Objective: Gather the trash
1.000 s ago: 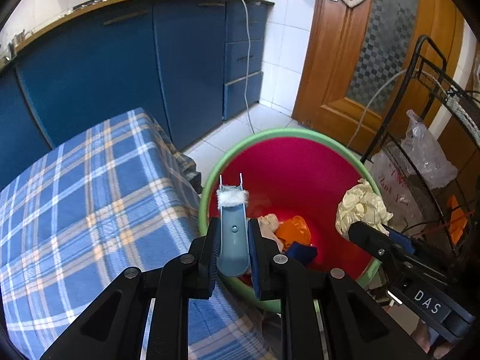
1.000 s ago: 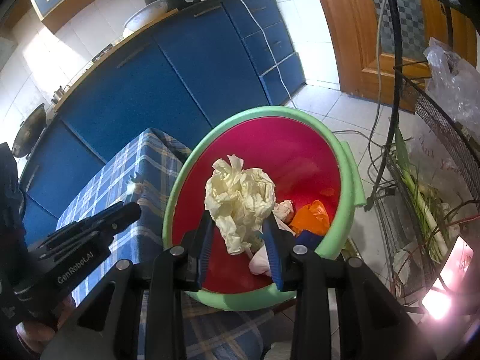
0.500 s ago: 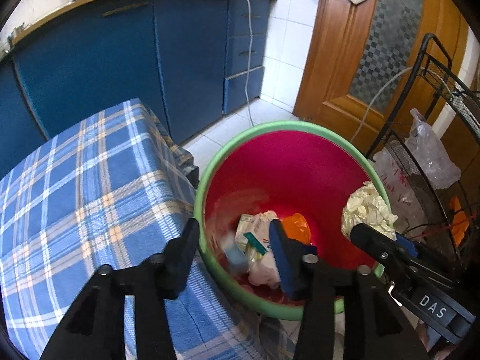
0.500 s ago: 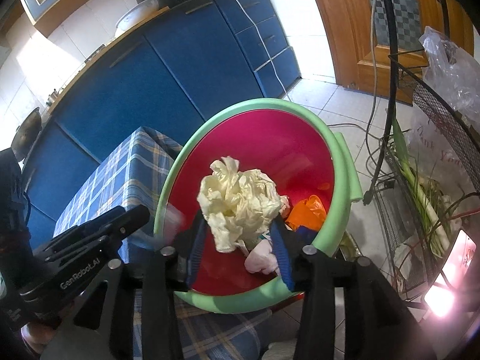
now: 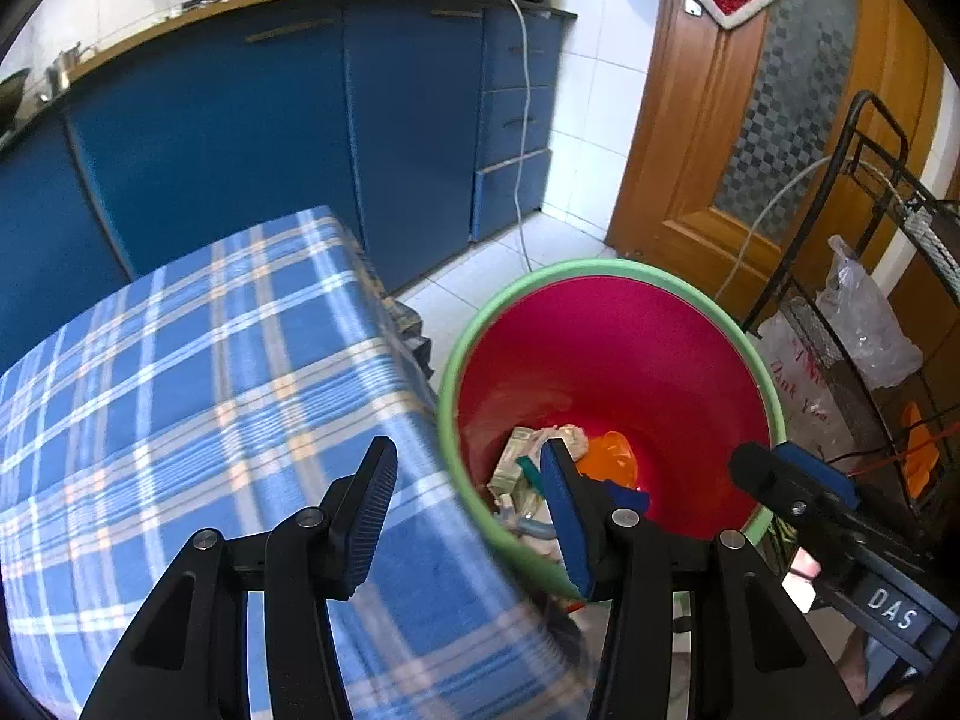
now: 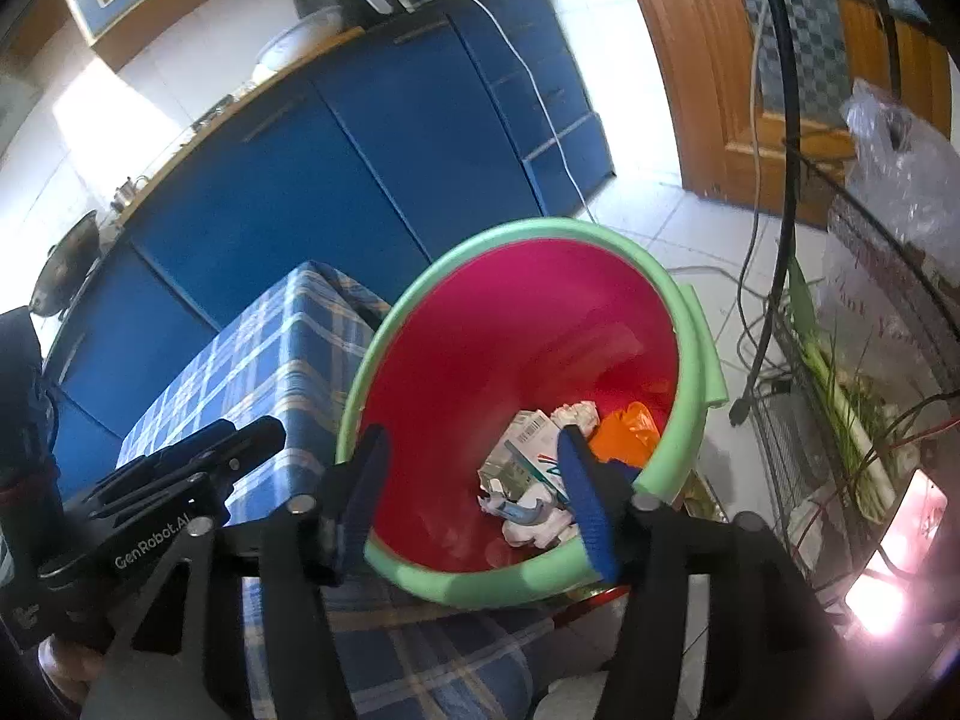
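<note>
A bin with a green rim [image 5: 600, 267] [image 6: 540, 228] and red inside stands on the floor beside a table with a blue plaid cloth [image 5: 180, 390] [image 6: 270, 348]. At its bottom lie a printed carton [image 5: 513, 462] [image 6: 528, 444], an orange wrapper [image 5: 609, 456] [image 6: 627, 429], crumpled white paper [image 6: 576, 414] and a blue-grey piece [image 6: 522, 510]. My left gripper [image 5: 468, 456] [image 6: 240, 438] is open and empty, straddling the table edge and the bin's near rim. Above the bin, the jaws of my right gripper [image 6: 473, 441] [image 5: 780, 474] are opening, with nothing between them.
Blue kitchen cabinets [image 5: 240, 132] line the back wall, with a white cable [image 5: 525, 120] hanging to the tiled floor. A wooden door [image 5: 750, 120] is at the right. A black wire rack [image 5: 870, 330] with plastic bags stands close to the bin's right side.
My left gripper opened and dropped the blue-grey piece with its white wad into the bin. My right gripper opened and the crumpled yellowish paper fell out of its fingers.
</note>
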`<state>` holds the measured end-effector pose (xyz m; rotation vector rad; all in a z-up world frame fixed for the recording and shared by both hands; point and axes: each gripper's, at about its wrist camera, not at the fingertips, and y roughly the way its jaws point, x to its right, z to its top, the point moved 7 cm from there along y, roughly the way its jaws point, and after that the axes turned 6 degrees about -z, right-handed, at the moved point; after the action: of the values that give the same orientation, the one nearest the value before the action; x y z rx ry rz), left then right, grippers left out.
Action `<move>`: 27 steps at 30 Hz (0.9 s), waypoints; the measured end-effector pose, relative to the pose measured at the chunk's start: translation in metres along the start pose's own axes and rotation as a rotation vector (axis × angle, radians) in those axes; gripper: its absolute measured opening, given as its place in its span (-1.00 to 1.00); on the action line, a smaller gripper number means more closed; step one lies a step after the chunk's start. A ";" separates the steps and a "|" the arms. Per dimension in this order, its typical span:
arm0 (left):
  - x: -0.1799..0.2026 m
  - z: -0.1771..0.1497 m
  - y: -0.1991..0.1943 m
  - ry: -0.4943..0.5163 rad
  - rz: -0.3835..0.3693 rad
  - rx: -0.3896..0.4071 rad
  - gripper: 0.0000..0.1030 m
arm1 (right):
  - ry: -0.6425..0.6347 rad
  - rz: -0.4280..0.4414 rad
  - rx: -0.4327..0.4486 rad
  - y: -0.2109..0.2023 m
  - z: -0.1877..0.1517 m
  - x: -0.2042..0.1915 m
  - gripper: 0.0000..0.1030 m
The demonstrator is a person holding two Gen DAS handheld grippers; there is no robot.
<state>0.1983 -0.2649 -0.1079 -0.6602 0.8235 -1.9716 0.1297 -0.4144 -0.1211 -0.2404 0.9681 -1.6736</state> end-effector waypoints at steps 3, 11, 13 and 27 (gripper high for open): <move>-0.011 -0.005 -0.016 -0.015 0.019 0.016 0.00 | -0.021 0.010 0.025 -0.014 -0.003 -0.011 0.24; -0.048 -0.023 -0.070 -0.058 0.095 0.077 0.00 | -0.066 0.038 0.079 -0.050 -0.019 -0.048 0.33; -0.058 -0.028 -0.086 -0.070 0.114 0.098 0.06 | -0.082 0.039 0.087 -0.057 -0.024 -0.057 0.39; -0.101 -0.075 -0.171 -0.141 0.201 0.183 0.33 | -0.220 0.045 0.136 -0.099 -0.068 -0.121 0.76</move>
<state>0.1044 -0.0867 -0.0397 -0.5779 0.5915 -1.7713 0.0603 -0.2725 -0.0572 -0.3021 0.6886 -1.6260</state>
